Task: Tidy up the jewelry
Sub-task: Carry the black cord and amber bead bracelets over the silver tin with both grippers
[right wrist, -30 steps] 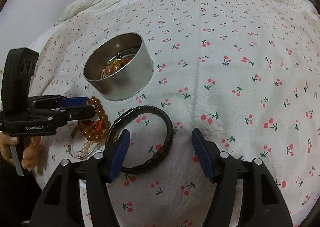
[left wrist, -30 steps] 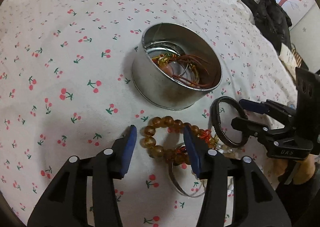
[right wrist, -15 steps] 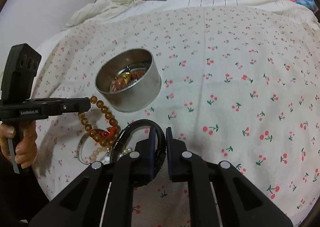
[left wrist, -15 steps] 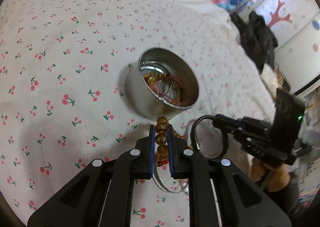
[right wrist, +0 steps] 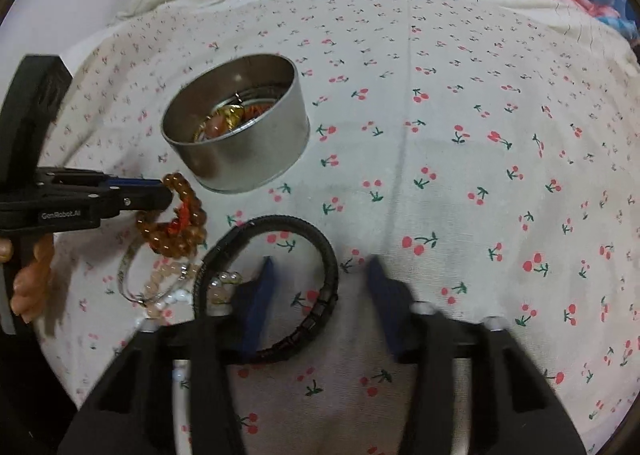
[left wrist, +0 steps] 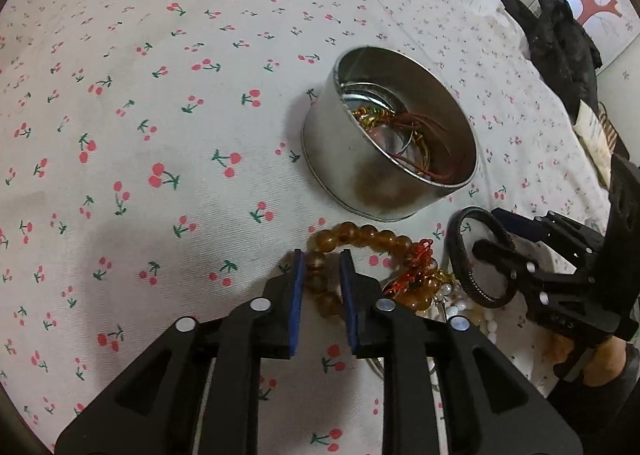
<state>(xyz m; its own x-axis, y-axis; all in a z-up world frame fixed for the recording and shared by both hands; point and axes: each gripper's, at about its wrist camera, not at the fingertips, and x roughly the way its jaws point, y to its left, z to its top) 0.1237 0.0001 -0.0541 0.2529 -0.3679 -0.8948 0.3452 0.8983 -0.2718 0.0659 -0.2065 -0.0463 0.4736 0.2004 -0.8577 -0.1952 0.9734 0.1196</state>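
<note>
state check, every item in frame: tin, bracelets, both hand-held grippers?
round tin: lidless, upright, jewelry inside
amber bead bracelet: outside the tin, beads between the left fingers
black braided bracelet: flat on the cloth, unheld
left hand-held gripper: narrowly parted around amber beads; grip unclear
right hand-held gripper: open, straddling the black bracelet's rim

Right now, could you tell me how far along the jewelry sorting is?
Partly done. The round tin already holds some red-cord and gold pieces. In hand: the left hand-held gripper is closing around the amber bead bracelet, apparently not yet clamped, while the right hand-held gripper is open, one finger inside the black braided bracelet. Left: both of these, the pale bead strands and a thin metal bangle.
</note>
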